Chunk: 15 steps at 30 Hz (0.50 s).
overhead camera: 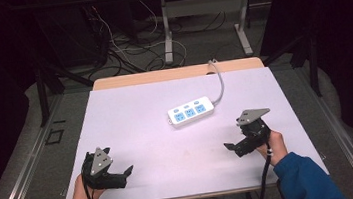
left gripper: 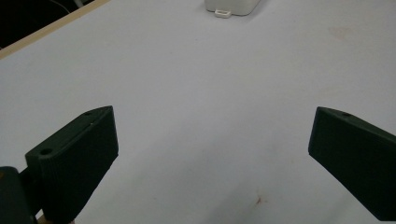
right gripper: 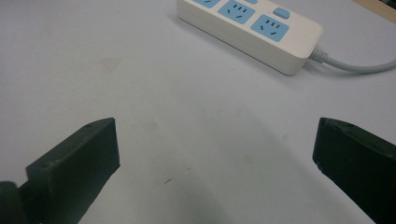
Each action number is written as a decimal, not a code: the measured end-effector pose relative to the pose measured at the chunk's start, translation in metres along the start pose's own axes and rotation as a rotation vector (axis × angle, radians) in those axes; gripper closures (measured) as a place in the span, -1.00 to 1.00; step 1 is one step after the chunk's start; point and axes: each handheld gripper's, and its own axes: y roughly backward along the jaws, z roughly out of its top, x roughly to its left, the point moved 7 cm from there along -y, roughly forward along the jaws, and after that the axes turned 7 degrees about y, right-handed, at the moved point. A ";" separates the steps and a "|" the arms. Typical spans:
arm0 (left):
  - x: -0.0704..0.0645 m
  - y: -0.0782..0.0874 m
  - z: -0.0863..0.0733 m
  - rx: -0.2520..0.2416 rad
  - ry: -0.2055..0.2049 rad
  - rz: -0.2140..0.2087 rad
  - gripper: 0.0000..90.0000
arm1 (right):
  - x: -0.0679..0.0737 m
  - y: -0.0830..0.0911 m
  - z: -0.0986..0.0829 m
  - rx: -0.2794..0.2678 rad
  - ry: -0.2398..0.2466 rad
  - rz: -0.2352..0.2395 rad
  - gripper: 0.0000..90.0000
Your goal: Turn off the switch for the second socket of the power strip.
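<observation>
Since nothing is in hand yet, we keep both tools low over the near half of the bench (overhead camera: 131, 114), whose pale sheet leaves a bare working area between us and the one thing on it. That thing is the white power strip (overhead camera: 191, 112), lying flat near the middle of the bench, slightly toward the far side, with its blue sockets facing up so they can be reached from above. Its grey cord (overhead camera: 219, 82) runs off the far edge, which probably explains why the strip lies at an angle.

We hold the right gripper (overhead camera: 235, 149) nearer to the strip, jaws spread wide and empty; its own camera looks past them at the strip's cord end (right gripper: 261, 28), still well apart. We judge this hand the likelier one to approach first.

Our left gripper (overhead camera: 125, 174) rests near the front left corner, also released and holding nothing, with the strip's tab end (left gripper: 232, 6) far ahead of it.
</observation>
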 end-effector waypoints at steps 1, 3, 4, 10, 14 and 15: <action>0.000 0.000 0.000 0.001 0.000 0.001 -0.97 | -0.001 -0.003 0.002 0.004 0.004 0.003 -1.00; 0.000 0.000 0.000 0.000 0.002 0.000 -0.97 | -0.001 -0.003 0.002 0.015 0.007 0.008 -1.00; 0.000 0.000 0.000 0.000 0.001 0.000 -0.97 | -0.002 -0.006 0.005 0.006 0.005 0.005 -1.00; 0.000 0.000 0.000 0.000 -0.001 0.002 -0.97 | -0.005 -0.011 0.009 0.019 0.008 0.018 -1.00; 0.000 0.000 0.000 0.001 -0.002 0.001 -0.97 | -0.006 -0.015 0.011 0.022 0.013 0.020 -1.00; 0.000 0.000 0.000 0.001 -0.002 0.001 -0.97 | -0.007 -0.016 0.012 0.012 0.016 0.010 -1.00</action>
